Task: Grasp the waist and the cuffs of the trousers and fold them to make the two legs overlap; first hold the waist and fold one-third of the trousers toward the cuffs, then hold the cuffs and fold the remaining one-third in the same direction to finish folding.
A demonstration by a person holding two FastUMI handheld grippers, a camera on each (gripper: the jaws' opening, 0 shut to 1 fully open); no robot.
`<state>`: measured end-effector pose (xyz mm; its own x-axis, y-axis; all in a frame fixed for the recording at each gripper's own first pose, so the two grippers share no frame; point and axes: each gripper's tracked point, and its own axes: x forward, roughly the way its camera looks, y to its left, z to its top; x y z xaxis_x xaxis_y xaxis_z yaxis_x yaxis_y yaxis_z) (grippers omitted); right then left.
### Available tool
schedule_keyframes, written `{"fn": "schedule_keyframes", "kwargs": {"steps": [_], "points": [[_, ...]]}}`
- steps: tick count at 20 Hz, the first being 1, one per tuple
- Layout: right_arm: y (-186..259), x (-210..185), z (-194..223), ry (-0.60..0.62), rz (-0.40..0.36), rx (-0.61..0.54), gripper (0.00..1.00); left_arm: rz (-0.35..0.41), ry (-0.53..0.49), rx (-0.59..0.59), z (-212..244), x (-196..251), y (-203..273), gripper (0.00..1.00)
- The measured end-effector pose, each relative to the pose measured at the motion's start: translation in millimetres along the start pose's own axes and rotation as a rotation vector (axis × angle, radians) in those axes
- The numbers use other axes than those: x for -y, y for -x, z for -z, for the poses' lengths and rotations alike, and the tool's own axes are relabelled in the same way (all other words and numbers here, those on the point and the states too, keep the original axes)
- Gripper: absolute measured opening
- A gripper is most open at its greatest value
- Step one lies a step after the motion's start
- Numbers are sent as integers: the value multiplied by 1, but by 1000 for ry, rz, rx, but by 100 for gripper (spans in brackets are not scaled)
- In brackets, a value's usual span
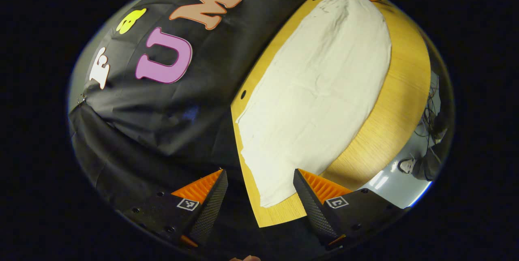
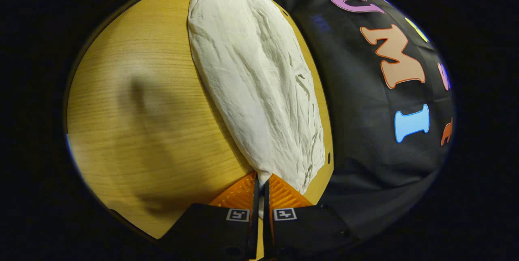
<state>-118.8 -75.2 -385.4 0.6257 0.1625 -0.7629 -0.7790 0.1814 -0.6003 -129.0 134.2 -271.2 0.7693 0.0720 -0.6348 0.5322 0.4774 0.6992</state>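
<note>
The wooden table (image 1: 405, 103), a pale oak-grain board with a drilled hole near its back edge, carries everything I am working with; the booth's black cloth wall rises just behind that edge. The trousers (image 1: 316, 90), cream woven cotton creased in fine lengthwise wrinkles, lie flat along the table as one long narrow panel, so I judge the legs already overlapped and the first one-third fold to be the step in hand. In the right gripper view the same trousers (image 2: 259, 86) taper toward my right gripper (image 2: 261, 190), whose ribbed, wedge-shaped fingers are pinched together on the near end of the cloth with almost no gap. I cannot tell whether that end is the waist or the cuffs. My left gripper (image 1: 259, 182) stands wide open and holds nothing, one finger off the table's back edge and the other above the corner of the trousers' opposite end. I judge that the next move calls for lowering the left gripper onto its end and closing, so both ends are held before the fold. Beyond the table's front edge a person's shoe (image 1: 405, 165) rests on the grey floor.
</note>
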Motion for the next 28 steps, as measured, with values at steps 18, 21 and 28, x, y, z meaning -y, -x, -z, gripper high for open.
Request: {"fn": "schedule_keyframes", "kwargs": {"steps": [18,21,28], "points": [[-1,0,0,-9,54,-39,7,251,-309,-43,34,36,-58,92],[0,-1,1,-4,57,-43,7,254,-326,-44,32,30,-69,91],[-1,0,1,-17,48,-62,5,273,-314,-104,41,44,-84,29]]}}
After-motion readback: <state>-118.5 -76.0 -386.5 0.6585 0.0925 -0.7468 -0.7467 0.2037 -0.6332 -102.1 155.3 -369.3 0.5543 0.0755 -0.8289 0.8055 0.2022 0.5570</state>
